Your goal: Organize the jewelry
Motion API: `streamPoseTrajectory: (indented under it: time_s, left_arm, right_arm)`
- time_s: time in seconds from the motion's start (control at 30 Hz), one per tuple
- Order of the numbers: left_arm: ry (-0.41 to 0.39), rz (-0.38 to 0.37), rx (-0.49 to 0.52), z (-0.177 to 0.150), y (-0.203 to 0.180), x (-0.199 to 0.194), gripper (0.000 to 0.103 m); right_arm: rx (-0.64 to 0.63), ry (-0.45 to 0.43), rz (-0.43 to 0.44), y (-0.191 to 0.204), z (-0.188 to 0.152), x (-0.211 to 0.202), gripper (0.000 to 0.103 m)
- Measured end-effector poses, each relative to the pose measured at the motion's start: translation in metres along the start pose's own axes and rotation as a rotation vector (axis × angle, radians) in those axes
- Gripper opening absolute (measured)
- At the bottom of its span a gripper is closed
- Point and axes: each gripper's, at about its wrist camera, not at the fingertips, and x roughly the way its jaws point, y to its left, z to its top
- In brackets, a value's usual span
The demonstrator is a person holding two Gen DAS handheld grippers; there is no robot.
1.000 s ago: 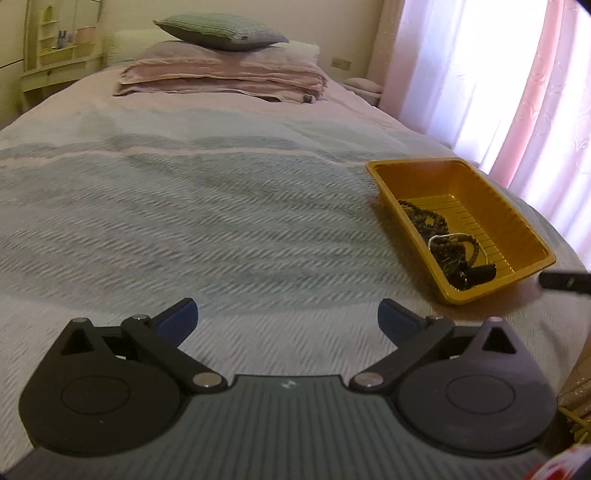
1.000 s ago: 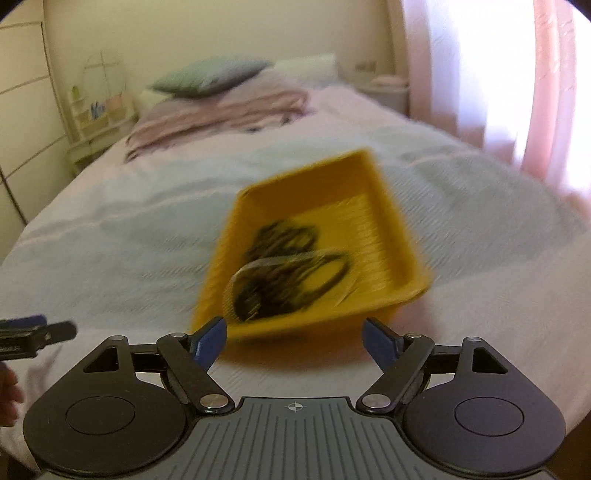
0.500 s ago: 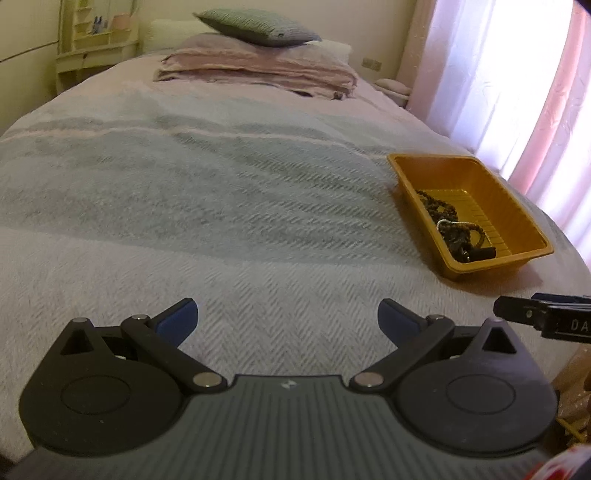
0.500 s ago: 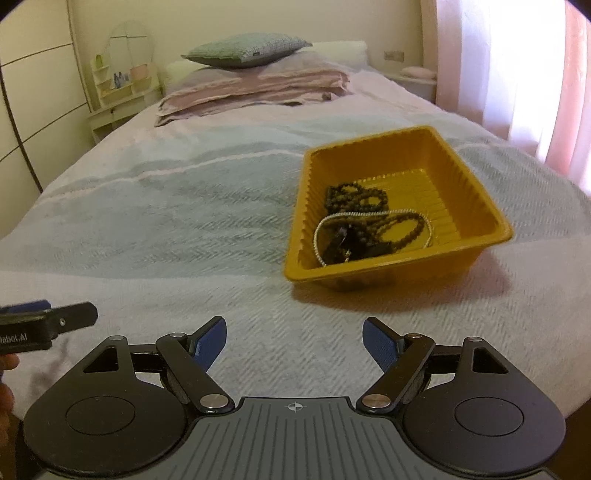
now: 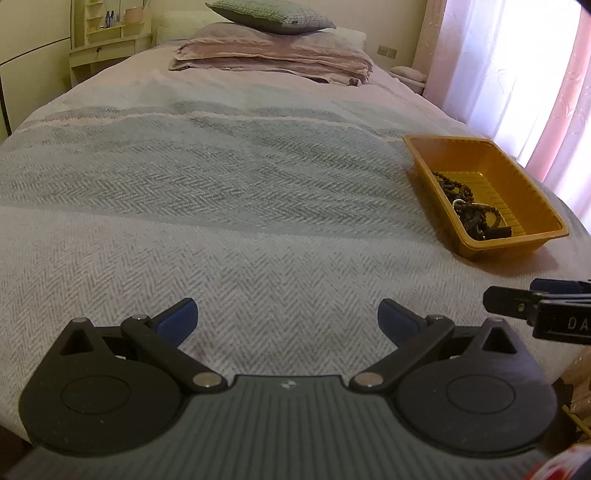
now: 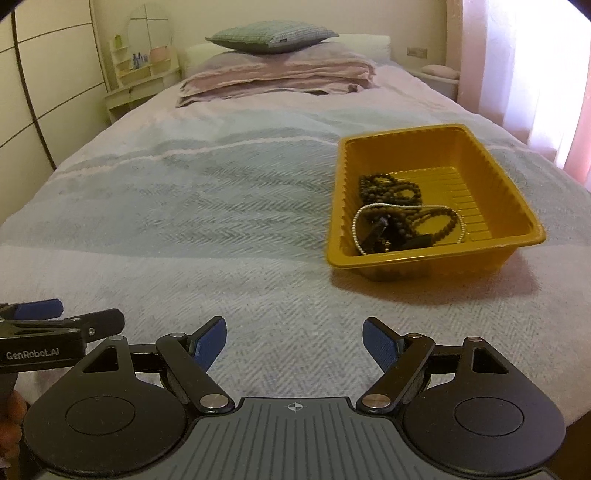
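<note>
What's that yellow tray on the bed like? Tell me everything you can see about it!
The yellow tray is a shallow rectangular dish that looks like thin glossy plastic, with ribbed walls, a ridged floor and a flat rim. It sits upright on the grey herringbone bedspread, toward the window side. Inside, bunched at its near end, lie dark beaded strands and a pale silvery chain; the far end is bare. Nothing else touches it: both hand-held grippers are well short of it.

Herringbone-weave bedspread [image 6: 192,236] across a wide bed. Folded pink blankets [image 6: 277,79] under a green pillow [image 6: 271,35]. Cream vanity shelf [image 6: 138,74] against the left wall. Bright pink curtains [image 5: 517,74] at right.
</note>
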Motion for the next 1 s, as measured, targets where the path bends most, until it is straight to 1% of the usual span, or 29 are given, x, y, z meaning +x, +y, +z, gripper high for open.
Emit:
streamPoseTrajectory:
  time_s: [0.23, 1.0]
  left_arm:
    - [-0.007, 0.004, 0.012, -0.0004, -0.0035, -0.0001, 0.103]
    - [-0.012, -0.006, 0.019, 0.0011, -0.0050, -0.0005, 0.103]
  right_arm:
    - [0.005, 0.001, 0.013, 0.0025, 0.0007, 0.0043, 0.081]
    - [-0.002, 0.000, 0.004, 0.0023, 0.0007, 0.0030, 0.081]
